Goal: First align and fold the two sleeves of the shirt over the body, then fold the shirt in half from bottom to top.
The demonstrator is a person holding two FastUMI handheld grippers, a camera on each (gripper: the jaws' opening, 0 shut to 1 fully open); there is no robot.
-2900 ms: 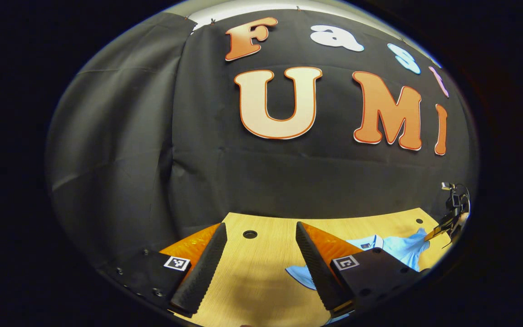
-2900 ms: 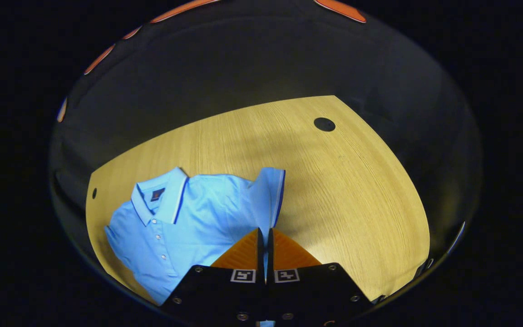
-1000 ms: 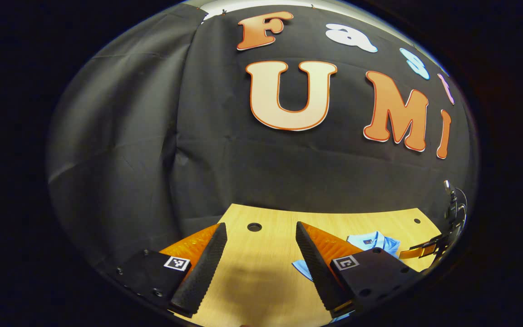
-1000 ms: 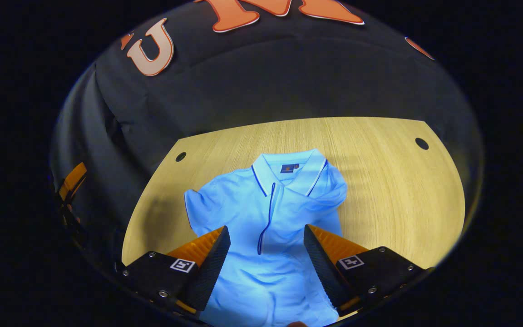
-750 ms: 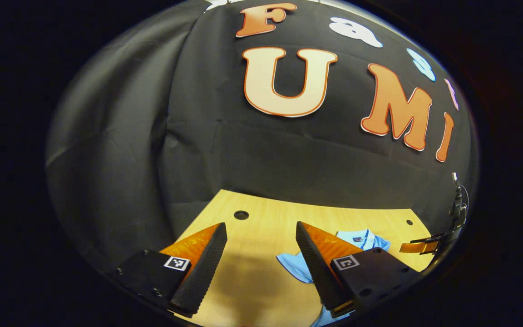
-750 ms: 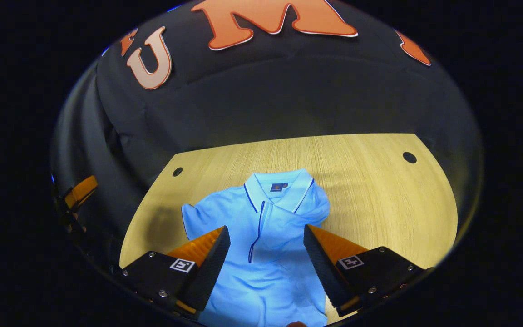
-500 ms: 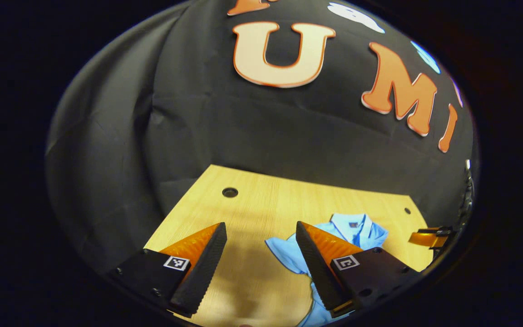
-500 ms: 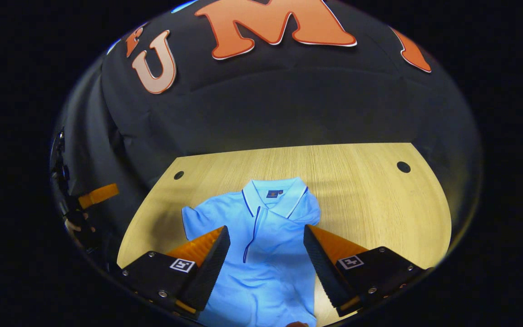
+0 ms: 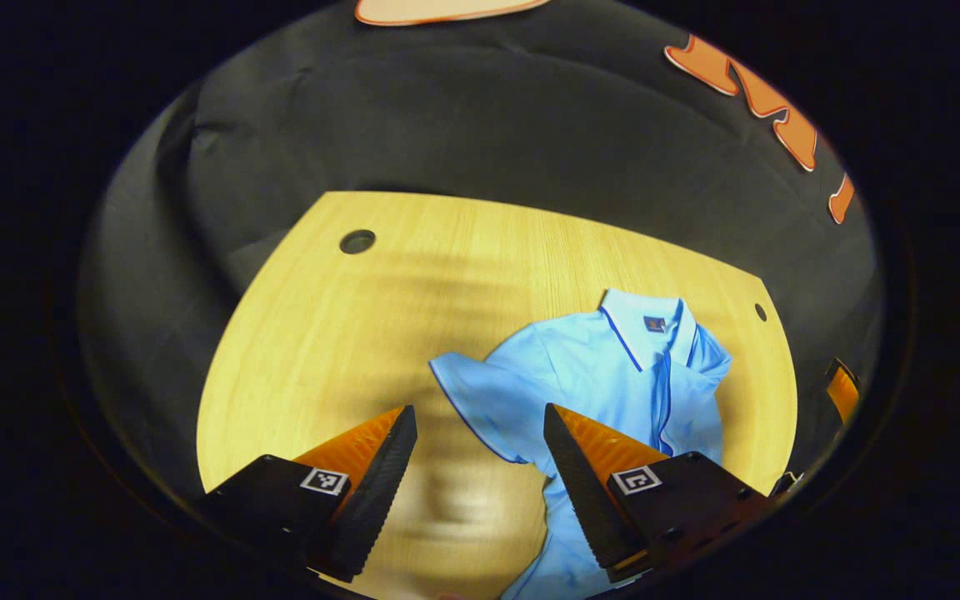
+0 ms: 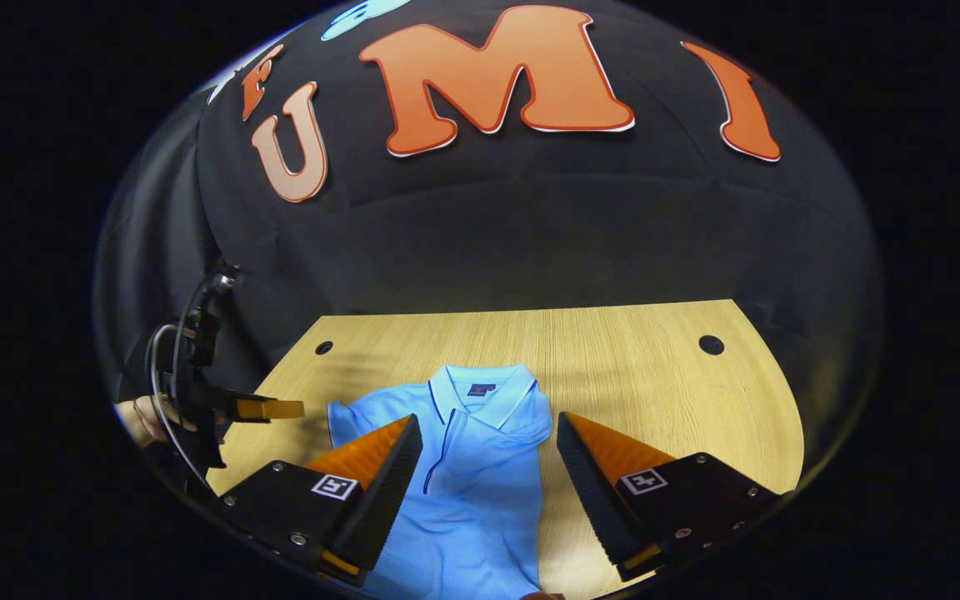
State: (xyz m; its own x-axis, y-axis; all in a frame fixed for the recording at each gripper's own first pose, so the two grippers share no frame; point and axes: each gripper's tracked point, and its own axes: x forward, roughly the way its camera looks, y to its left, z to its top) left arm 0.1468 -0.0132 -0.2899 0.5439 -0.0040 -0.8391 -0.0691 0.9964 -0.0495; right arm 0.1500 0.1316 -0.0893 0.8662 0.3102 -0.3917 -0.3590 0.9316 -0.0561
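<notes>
The shirt [image 10: 480, 475] is laid on the desk [image 10: 655, 367], its hem cut off; both the left gripper [image 9: 480, 467] and the right gripper [image 10: 488, 475] are held wide open, empty

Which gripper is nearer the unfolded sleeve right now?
Left. The left gripper hangs open just above the spread sleeve, which lies between its fingers. The right gripper is open over the shirt body, farther from that sleeve.
</notes>
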